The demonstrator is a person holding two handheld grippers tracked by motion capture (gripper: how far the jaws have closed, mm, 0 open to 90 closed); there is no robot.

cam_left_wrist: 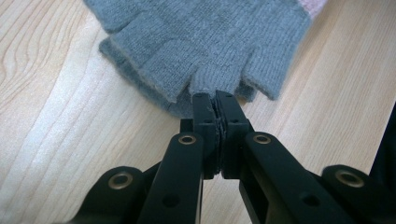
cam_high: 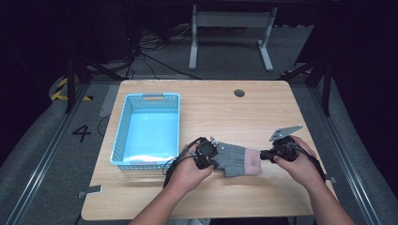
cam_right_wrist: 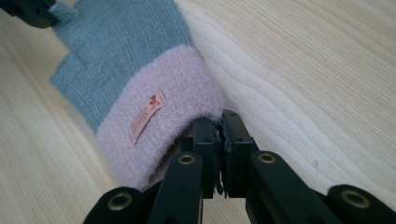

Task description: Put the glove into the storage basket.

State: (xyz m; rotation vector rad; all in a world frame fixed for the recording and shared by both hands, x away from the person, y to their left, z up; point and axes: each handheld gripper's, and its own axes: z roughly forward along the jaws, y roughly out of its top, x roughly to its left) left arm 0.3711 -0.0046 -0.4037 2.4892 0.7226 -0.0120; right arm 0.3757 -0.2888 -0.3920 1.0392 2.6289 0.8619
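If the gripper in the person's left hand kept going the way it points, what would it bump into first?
The grey glove: the left gripper already has its jaws shut on a finger stub, so it would push straight into the glove's body.

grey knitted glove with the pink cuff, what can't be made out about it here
- Grey knitted glove with pink cuff: fingertip ends hidden by the left gripper, high view.
- Small pink label on the cuff: print too small, right gripper view.
- Cuff opening: hidden behind the right gripper.
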